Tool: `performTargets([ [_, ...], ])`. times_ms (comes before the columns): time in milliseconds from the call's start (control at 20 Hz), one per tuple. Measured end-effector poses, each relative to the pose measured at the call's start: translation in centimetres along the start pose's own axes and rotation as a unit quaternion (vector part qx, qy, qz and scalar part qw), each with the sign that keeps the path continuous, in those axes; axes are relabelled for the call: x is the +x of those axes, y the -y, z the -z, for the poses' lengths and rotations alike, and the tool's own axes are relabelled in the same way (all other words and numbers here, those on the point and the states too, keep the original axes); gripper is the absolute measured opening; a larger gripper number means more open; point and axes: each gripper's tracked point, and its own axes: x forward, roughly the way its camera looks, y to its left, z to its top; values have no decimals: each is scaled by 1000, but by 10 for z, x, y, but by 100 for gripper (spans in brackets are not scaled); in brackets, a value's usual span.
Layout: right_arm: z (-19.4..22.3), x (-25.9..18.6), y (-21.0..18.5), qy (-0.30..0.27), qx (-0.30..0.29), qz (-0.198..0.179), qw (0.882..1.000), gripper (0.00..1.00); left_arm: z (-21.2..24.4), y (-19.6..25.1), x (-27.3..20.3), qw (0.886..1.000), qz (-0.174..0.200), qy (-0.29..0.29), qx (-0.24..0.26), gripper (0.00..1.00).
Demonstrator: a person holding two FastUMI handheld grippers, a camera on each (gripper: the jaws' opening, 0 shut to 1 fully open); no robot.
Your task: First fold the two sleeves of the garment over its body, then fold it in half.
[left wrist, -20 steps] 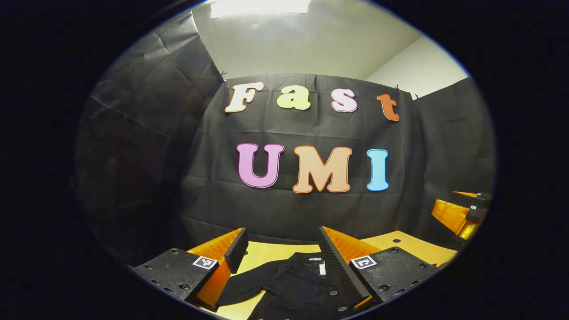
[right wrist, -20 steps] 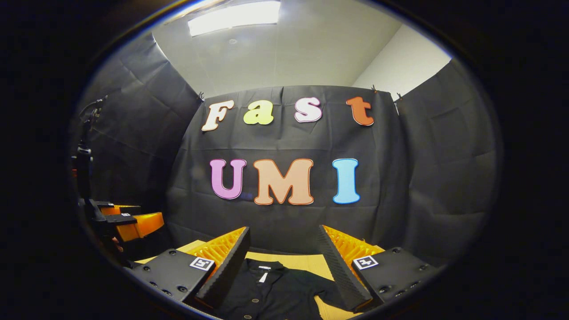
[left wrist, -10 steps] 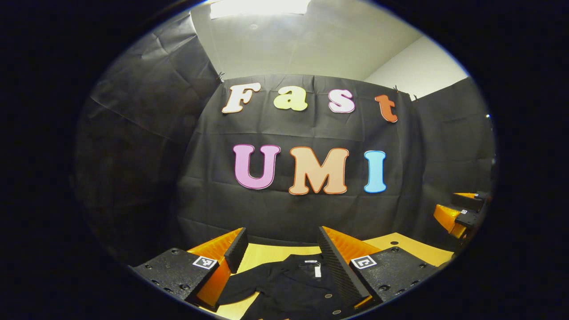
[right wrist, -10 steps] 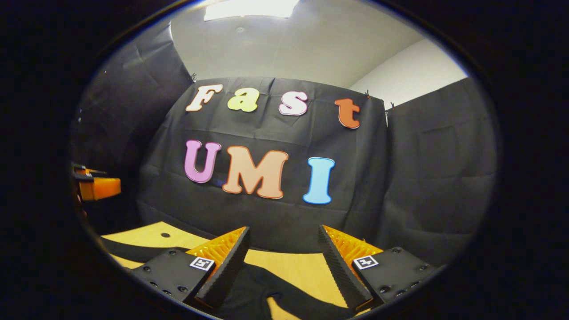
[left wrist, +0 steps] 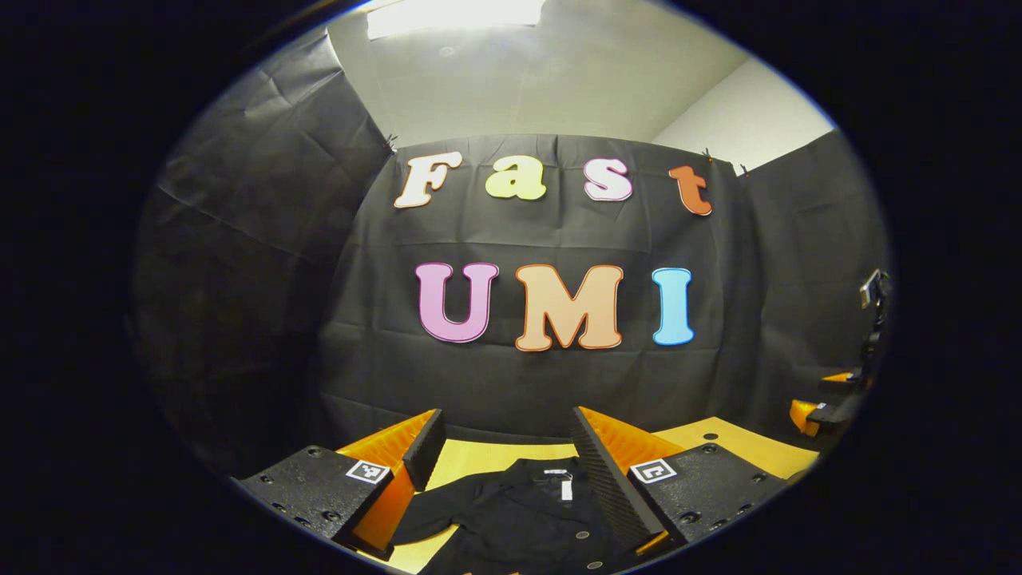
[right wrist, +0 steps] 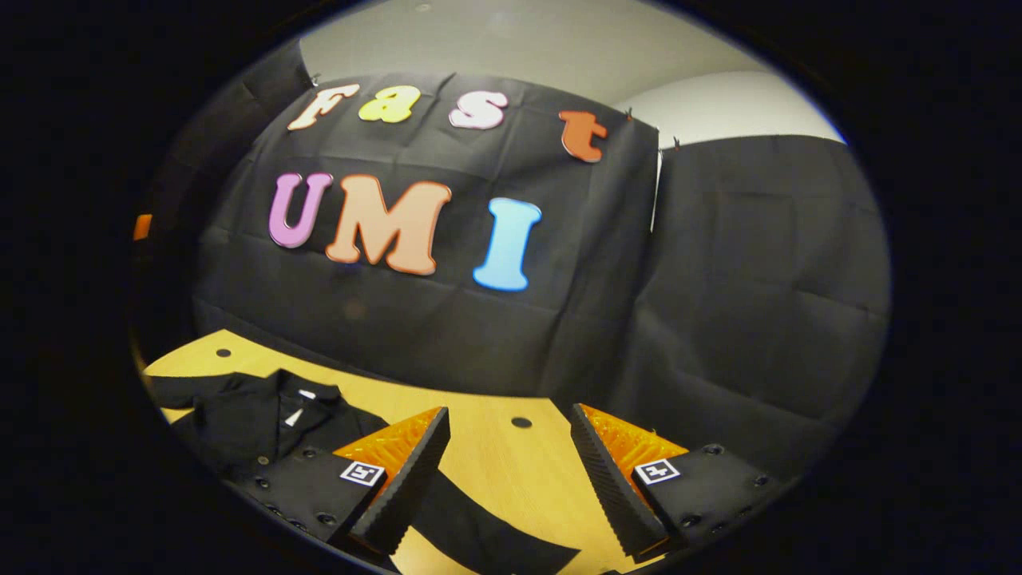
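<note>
On the table (right wrist: 511,455) the black garment (left wrist: 511,519) lies spread flat, sleeves out, nothing folded yet; left claw (left wrist: 501,463) hangs over its collar, fingers apart and empty, right claw (right wrist: 511,471) gapes above the right sleeve (right wrist: 479,535), both folds to come

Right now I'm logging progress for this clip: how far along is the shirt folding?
Nothing looks folded yet. The black button-up shirt lies spread on the wooden table, one sleeve stretched out flat. In hand: nothing; the left gripper is open above the collar, and the right gripper is open over that sleeve, gripping no cloth. Left: both sleeve folds, then the fold in half.
</note>
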Motion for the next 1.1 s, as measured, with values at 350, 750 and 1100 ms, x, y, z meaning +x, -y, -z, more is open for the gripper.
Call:
performTargets([
  [350, 107, 33, 48, -122, 32, 20, 992, 98, 8, 26, 1, 1000, -5, -11, 14, 92],
  [750, 227, 36, 53, -273, 55, -13, 960, 99, 13, 63, 7, 999, -6, -18, 26, 92],
  [1100, 282, 35, 51, -333, 66, -41, 940, 99, 20, 91, 11, 999, 1, -28, 27, 92],
])
